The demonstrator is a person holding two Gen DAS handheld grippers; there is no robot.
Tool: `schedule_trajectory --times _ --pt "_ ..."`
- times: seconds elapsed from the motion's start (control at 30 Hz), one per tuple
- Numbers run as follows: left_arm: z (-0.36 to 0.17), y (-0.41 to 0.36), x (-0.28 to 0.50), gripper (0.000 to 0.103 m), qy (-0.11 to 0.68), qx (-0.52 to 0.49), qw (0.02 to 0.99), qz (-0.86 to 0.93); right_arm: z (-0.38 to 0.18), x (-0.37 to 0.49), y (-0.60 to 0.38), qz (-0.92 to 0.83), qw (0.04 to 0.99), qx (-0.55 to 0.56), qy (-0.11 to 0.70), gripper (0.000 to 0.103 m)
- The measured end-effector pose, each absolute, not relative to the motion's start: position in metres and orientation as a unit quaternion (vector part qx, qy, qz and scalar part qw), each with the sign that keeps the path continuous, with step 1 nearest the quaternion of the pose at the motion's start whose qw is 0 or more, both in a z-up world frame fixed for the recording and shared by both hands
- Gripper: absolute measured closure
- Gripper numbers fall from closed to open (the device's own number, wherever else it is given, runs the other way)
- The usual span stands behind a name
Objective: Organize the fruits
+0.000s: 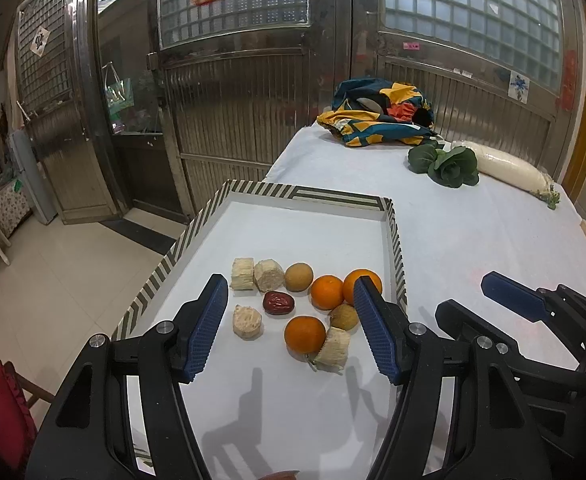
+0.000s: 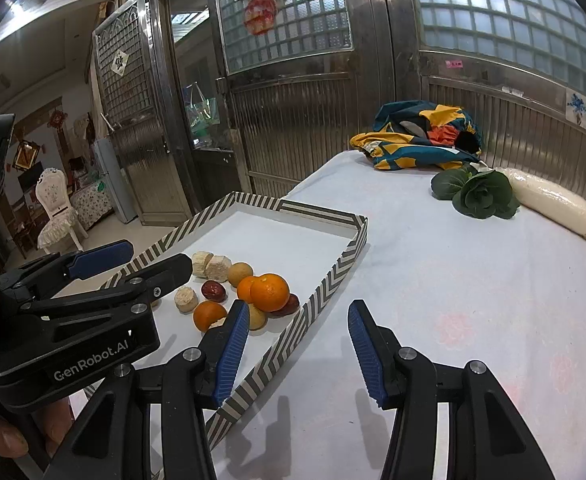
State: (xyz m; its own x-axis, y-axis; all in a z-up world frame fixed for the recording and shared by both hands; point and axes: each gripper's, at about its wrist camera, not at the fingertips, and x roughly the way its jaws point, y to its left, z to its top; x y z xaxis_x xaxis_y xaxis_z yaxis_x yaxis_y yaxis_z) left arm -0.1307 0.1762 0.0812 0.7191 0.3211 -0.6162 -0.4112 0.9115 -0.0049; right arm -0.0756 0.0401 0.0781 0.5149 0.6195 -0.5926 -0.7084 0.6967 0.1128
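Hovering over a striped tray (image 1: 395, 248), the left gripper (image 1: 291, 312) hangs with its jaws spread wide and empty above a cluster of fruit: three oranges (image 1: 327, 292), a red date (image 1: 278, 303), two brown round fruits (image 1: 299, 277) and pale corn pieces (image 1: 247, 322). The right gripper (image 2: 299, 340), also spread and empty, sits just right of the tray over the white tablecloth (image 2: 473, 280). Far right lie leafy greens (image 2: 483, 196), a white radish (image 2: 557, 204) and bundled cloth (image 2: 421, 142).

Black plastic tools (image 1: 291, 326) (image 2: 299, 346), blue ribbed pads (image 2: 233, 346), silver screws, white "GenRobot.AI" marking.
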Motion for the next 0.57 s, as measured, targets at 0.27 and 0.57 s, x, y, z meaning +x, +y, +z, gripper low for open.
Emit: schedule_trajectory --times 0.27,0.57 --pt "0.081 0.175 -0.129 0.037 0.317 -0.072 0.925 0.197 0.075 -0.077 0.040 0.383 0.866 -0.073 0.314 0.053" --pt "0.085 0.157 -0.121 0.037 0.310 -0.061 0.932 0.177 0.077 -0.075 0.023 0.375 0.870 -0.061 0.316 0.053"
